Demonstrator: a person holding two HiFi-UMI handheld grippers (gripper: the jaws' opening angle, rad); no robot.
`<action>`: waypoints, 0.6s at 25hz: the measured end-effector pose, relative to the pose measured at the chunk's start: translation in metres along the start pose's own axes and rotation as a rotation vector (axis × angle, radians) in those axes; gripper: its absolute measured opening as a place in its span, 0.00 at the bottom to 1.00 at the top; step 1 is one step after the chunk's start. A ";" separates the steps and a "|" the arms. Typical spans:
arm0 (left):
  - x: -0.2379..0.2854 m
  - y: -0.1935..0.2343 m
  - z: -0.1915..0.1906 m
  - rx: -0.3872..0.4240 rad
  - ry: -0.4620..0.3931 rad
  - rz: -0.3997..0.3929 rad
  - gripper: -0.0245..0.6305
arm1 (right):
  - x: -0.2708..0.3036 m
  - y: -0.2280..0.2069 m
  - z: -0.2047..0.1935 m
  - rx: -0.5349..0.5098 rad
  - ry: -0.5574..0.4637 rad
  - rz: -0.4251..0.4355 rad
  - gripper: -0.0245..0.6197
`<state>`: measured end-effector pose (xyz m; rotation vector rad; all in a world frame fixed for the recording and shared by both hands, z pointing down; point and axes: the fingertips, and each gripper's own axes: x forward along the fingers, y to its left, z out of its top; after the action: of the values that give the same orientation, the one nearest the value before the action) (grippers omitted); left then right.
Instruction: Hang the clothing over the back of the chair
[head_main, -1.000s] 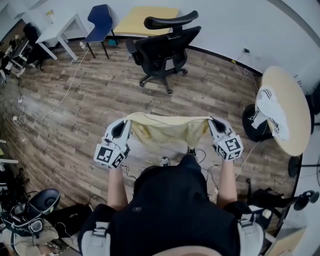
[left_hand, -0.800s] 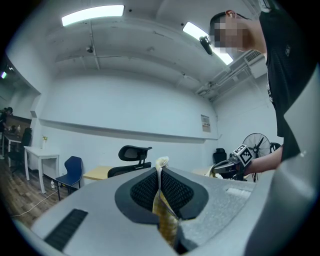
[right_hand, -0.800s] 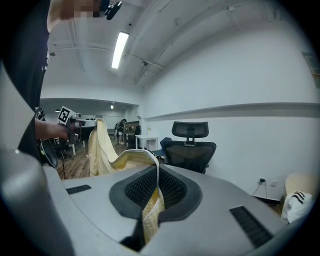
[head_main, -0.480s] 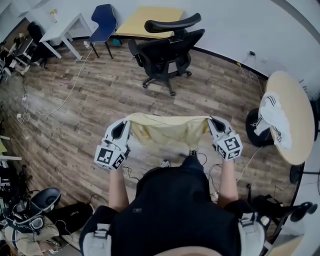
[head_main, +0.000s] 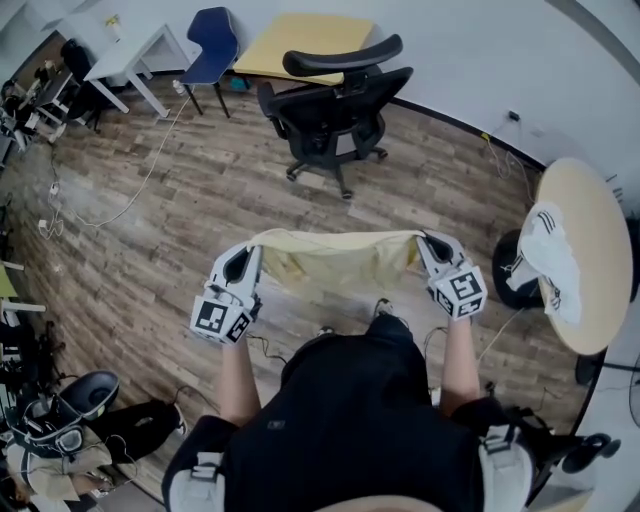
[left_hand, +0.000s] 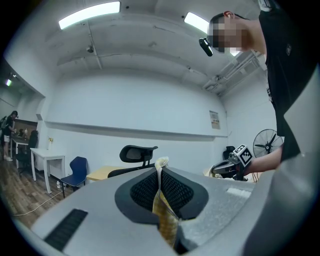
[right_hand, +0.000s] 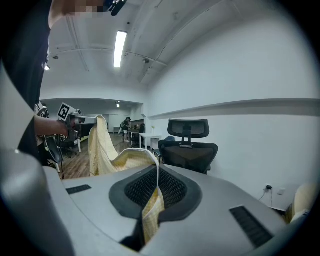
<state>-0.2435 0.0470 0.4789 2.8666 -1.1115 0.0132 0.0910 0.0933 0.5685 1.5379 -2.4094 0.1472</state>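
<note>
A pale yellow garment (head_main: 335, 260) hangs stretched between my two grippers in the head view. My left gripper (head_main: 243, 258) is shut on its left corner, and the cloth (left_hand: 164, 215) is pinched between the jaws in the left gripper view. My right gripper (head_main: 430, 247) is shut on the right corner, where the fabric (right_hand: 150, 210) runs through the closed jaws. The black office chair (head_main: 335, 100) with a headrest stands ahead on the wood floor, well apart from the garment. It shows too in the right gripper view as the chair (right_hand: 188, 147) and in the left gripper view as the chair (left_hand: 135, 155).
A yellow table (head_main: 305, 35) stands behind the chair by the wall. A blue chair (head_main: 210, 45) and white desk (head_main: 135, 50) are at far left. A round table (head_main: 590, 250) with white clothing (head_main: 550, 250) is at right. Cables (head_main: 120, 205) lie on the floor.
The person has stepped a little forward, so the black chair sits slightly closer in view. Both grippers hold the garment as before.
</note>
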 end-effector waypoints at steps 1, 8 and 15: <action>0.006 -0.001 0.001 0.001 -0.001 0.007 0.05 | 0.002 -0.007 0.000 -0.002 0.004 0.005 0.04; 0.049 -0.015 0.005 -0.008 0.001 0.059 0.05 | 0.015 -0.057 0.009 -0.037 0.004 0.057 0.04; 0.087 -0.041 0.009 0.008 0.015 0.092 0.05 | 0.016 -0.104 0.010 -0.055 0.023 0.100 0.04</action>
<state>-0.1514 0.0180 0.4702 2.8149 -1.2421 0.0446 0.1761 0.0323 0.5570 1.3856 -2.4520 0.1171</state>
